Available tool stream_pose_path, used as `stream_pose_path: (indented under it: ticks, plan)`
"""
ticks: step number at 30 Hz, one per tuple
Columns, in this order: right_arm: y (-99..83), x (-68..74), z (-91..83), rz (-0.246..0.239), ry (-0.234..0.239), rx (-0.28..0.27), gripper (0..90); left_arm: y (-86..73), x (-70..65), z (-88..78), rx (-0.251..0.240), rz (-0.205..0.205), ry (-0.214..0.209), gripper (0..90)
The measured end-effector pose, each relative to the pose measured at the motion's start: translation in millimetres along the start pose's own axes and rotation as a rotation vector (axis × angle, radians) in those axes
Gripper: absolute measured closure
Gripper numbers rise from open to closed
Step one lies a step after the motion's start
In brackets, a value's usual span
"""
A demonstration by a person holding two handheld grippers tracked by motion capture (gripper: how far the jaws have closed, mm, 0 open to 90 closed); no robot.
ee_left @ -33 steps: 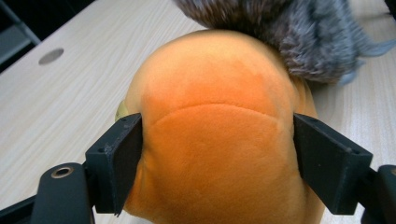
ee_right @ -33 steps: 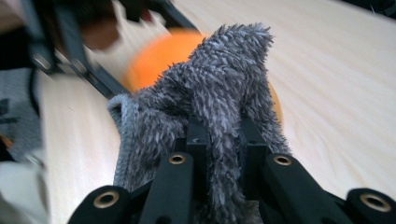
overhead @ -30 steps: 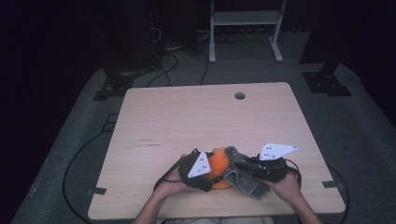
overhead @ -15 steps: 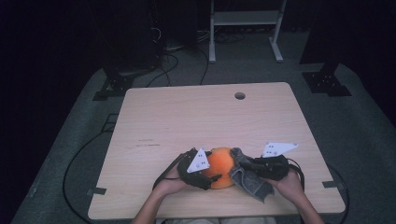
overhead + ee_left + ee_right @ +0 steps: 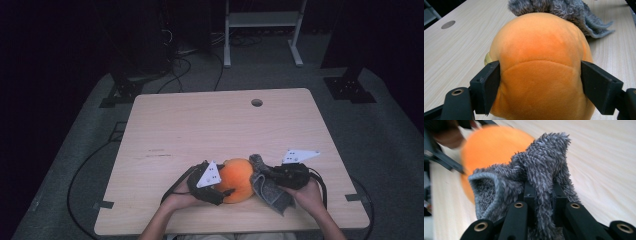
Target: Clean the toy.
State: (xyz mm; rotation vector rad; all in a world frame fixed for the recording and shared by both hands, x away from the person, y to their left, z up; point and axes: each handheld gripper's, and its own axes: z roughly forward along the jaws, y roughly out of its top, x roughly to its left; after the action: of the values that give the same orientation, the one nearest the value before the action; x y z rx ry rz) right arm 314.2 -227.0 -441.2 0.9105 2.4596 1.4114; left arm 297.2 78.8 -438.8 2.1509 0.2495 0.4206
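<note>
**Both grippers holding soft things at the near edge**

Left gripper (image 5: 220, 187) is clamping the orange plush toy (image 5: 237, 179), its two black jaws pressing into the toy's sides, as the left gripper view shows. Right gripper (image 5: 267, 176) is pinching a fold of the grey fuzzy cloth (image 5: 267, 186) tightly between its jaws, with fabric bunching up above them. Toy and cloth are touching each other, lying on the wooden tabletop (image 5: 210, 125) close to its near edge, slightly right of the middle. Both hands are coming in from that edge.
</note>
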Motion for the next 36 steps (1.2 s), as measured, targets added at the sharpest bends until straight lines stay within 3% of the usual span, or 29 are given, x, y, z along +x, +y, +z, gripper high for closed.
stream_pose_path:
  ticks: [2,7,10,12,15,18,20,22,25,28,32,36]
  plan:
    - [-2.7,-4.1,-2.3,0.022,-0.003,0.008,78.0,-1.1,0.4,-0.4,0.000,-0.002,0.000,20.6]
    - [10.7,0.3,-7.1,0.033,0.045,-0.120,78.0,-0.7,-0.1,0.7,0.001,0.001,0.000,20.5]
    - [8.3,2.0,3.5,0.023,0.045,-0.069,78.0,-1.6,-0.2,0.3,-0.005,-0.002,-0.003,20.4]
    - [3.7,-2.3,5.4,0.048,0.048,-0.055,78.0,-2.1,-0.2,0.6,-0.011,-0.007,-0.003,20.3]
    - [-2.0,-6.0,2.8,0.049,0.007,0.001,78.0,-2.4,0.1,0.4,-0.013,-0.012,-0.003,20.2]
    - [0.8,-2.8,-5.2,0.037,-0.007,-0.043,77.9,-1.5,-0.5,1.1,-0.010,-0.007,0.000,20.0]
    - [8.3,1.5,-8.7,0.036,0.019,-0.114,78.0,-1.5,-0.8,1.6,-0.014,-0.005,0.000,19.9]
    - [15.1,7.1,-7.7,0.015,0.038,-0.144,77.9,-2.2,-0.2,1.5,-0.018,-0.010,-0.002,19.9]
    - [13.9,11.9,2.6,-0.023,0.047,-0.093,77.9,-2.7,-0.4,1.6,-0.020,-0.007,-0.005,19.9]
    - [8.9,7.6,3.4,0.014,0.064,-0.098,77.9,-2.3,-0.7,1.7,-0.021,-0.006,-0.003,19.9]
    - [-1.6,-0.7,-1.0,0.026,0.001,-0.019,77.9,-3.5,1.1,0.8,-0.023,-0.017,-0.009,19.9]
    - [12.2,13.8,-10.4,-0.010,0.010,-0.107,77.9,-3.0,0.7,2.1,-0.027,-0.021,-0.009,20.1]
